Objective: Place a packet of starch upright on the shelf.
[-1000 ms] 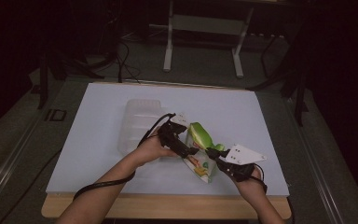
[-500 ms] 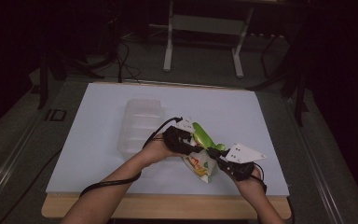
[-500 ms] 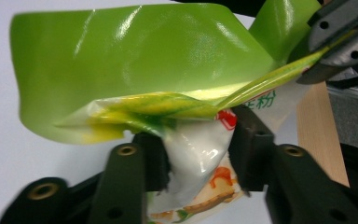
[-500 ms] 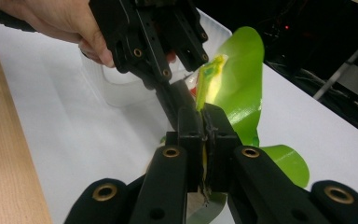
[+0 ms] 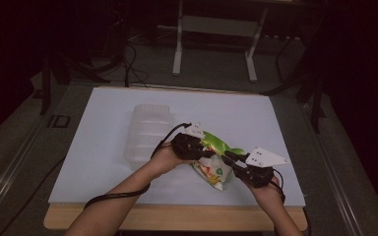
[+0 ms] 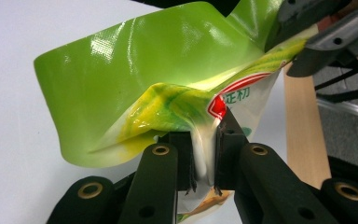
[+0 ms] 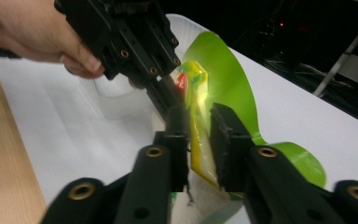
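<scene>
A snack bag [image 5: 217,169], green on the back and white and yellow on the front, is held just above the white table [image 5: 103,147] near its front edge. My left gripper [image 5: 207,153] is shut on the bag's crumpled edge, which sits pinched between its jaws [image 6: 205,149]. My right gripper [image 5: 229,160] comes from the right and is shut on the bag's yellow edge [image 7: 198,123]. The two grippers' tips nearly meet. In the right gripper view the left gripper [image 7: 168,100] grips the bag [image 7: 226,70] just beyond my own jaws.
A clear plastic container [image 5: 147,132] lies on the table just left of the left hand, also seen behind it as a container [image 7: 116,98]. The table's wooden front edge [image 5: 177,216] runs below both forearms. Metal stand legs [image 5: 179,44] rise behind the table.
The left hand has shifted a little to the right with the bag's edge, closer to the right gripper. The right gripper has barely moved.
</scene>
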### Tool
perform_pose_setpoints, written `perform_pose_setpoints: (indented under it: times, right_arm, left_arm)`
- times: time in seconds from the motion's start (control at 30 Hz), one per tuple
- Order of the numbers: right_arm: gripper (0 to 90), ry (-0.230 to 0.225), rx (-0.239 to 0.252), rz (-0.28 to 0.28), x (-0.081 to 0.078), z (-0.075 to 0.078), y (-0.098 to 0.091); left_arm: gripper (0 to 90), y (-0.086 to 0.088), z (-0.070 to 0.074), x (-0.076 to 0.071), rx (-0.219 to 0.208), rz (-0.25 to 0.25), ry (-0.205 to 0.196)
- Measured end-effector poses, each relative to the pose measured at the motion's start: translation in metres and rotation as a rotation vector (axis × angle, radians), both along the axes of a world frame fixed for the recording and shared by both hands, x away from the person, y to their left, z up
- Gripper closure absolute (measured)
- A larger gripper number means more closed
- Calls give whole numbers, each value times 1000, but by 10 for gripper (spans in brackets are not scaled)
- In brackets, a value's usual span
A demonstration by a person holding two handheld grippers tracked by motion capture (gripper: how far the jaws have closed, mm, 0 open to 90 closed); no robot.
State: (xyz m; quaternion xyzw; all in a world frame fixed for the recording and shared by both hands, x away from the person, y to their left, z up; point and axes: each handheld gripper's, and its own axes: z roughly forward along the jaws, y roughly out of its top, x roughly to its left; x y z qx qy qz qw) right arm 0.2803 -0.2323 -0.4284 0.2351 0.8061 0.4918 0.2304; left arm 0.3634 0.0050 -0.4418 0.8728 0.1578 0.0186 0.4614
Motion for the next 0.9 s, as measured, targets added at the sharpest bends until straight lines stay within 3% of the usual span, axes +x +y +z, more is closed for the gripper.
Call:
perform_pose_setpoints:
  times: [0.2, 0.3, 0.4, 0.5, 0.63, 0.7, 0.8, 0.87, 0.9]
  right_arm:
    - [467, -27, 42, -35, -4, 12, -3]
    - [350, -41, 98, -46, -7, 24, -8]
    - [131, -81, 131, -59, -11, 38, -16]
    - [102, -96, 186, -73, -14, 50, -27]
    - [102, -81, 342, -84, -17, 66, -51]
    - [102, -84, 377, -96, -20, 71, -60]
    - [103, -118, 362, -147, -24, 76, -70]
    - [104, -118, 360, -160, -25, 77, -73]
    - [103, -112, 357, -166, -25, 76, -76]
  left_arm:
    - [822, -3, 11, -6, -24, 11, -21]
    - [822, -2, 21, -8, -42, 22, -32]
    - [822, 0, 32, -10, -52, 30, -56]
    - [822, 3, 43, -11, -75, 56, -62]
    - [822, 13, 59, -11, -99, 83, -83]
    - [822, 20, 67, -11, -114, 102, -92]
    - [822, 31, 80, -13, -122, 126, -114]
    - [822, 36, 84, -14, -121, 137, -125]
    - [822, 46, 93, -16, -130, 163, -135]
